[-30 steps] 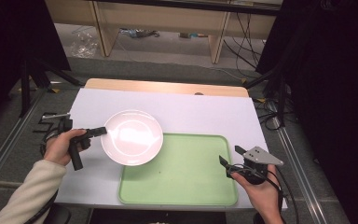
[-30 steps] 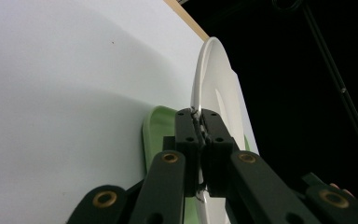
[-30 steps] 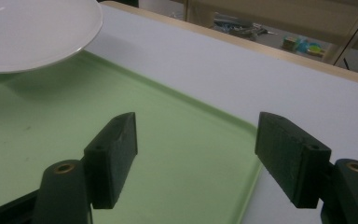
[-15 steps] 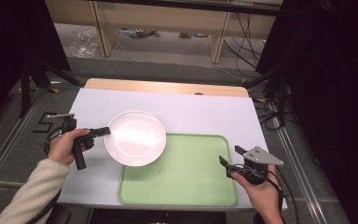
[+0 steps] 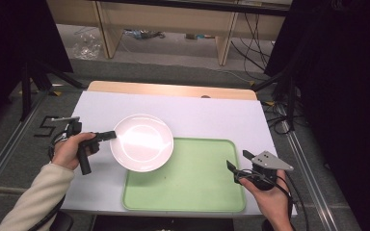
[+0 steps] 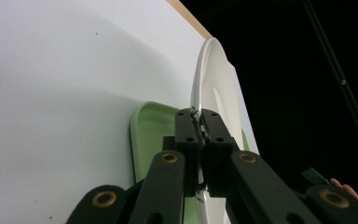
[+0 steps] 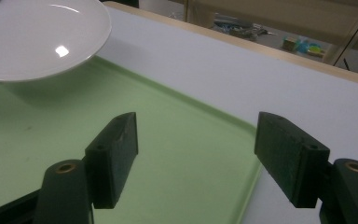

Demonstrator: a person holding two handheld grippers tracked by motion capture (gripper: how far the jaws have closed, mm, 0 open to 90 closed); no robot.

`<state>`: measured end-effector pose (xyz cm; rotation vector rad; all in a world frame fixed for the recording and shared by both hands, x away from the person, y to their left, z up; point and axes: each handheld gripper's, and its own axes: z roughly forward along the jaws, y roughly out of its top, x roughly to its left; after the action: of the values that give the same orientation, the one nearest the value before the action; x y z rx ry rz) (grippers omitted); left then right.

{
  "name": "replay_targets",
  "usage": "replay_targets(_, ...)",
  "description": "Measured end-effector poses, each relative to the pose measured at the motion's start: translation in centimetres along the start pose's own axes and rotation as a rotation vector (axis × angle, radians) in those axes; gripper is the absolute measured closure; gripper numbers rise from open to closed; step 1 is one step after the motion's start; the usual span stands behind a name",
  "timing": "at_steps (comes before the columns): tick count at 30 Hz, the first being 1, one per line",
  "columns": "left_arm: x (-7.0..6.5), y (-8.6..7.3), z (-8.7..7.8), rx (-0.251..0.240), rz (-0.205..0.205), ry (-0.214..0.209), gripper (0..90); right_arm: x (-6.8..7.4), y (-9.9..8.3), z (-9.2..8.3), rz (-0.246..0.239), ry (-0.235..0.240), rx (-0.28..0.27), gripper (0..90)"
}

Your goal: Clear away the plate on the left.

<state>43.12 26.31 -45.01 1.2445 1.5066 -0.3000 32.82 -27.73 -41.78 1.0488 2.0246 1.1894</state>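
**One white plate held by its rim over the tray's near-left corner**

The table [image 5: 212,110], covered in white, is the largest thing in view, with a strip of bare wood along its far edge. There is one of it, and on its near half lies one green tray [image 5: 197,183], a rounded rectangle whose long axis runs across the table from left to right.

One white plate [image 5: 142,142] hangs over the tray's far-left corner, partly above the tray and partly above the white cover. It is round, so it has no long axis; its hollow faces up, roughly level in the high view. In the right gripper view its shadow falls on the tray beneath it, so it is lifted clear.

There are two grippers. The left gripper [image 5: 107,136] comes in from the plate's left side, jaws clamped on the rim; the left gripper view shows the pads [image 6: 189,133] pinching the thin edge between them. The right gripper [image 5: 238,162] sits over the tray's near-right corner, well apart from the plate, its jaws standing wide with nothing between them.
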Motion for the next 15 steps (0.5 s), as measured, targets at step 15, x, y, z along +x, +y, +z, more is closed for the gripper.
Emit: replay_targets(15,-0.63,-0.23,0.89,0.026,0.003,0.006,86.2,-0.02,0.01,-0.03,0.0,0.0,0.0,31.2)
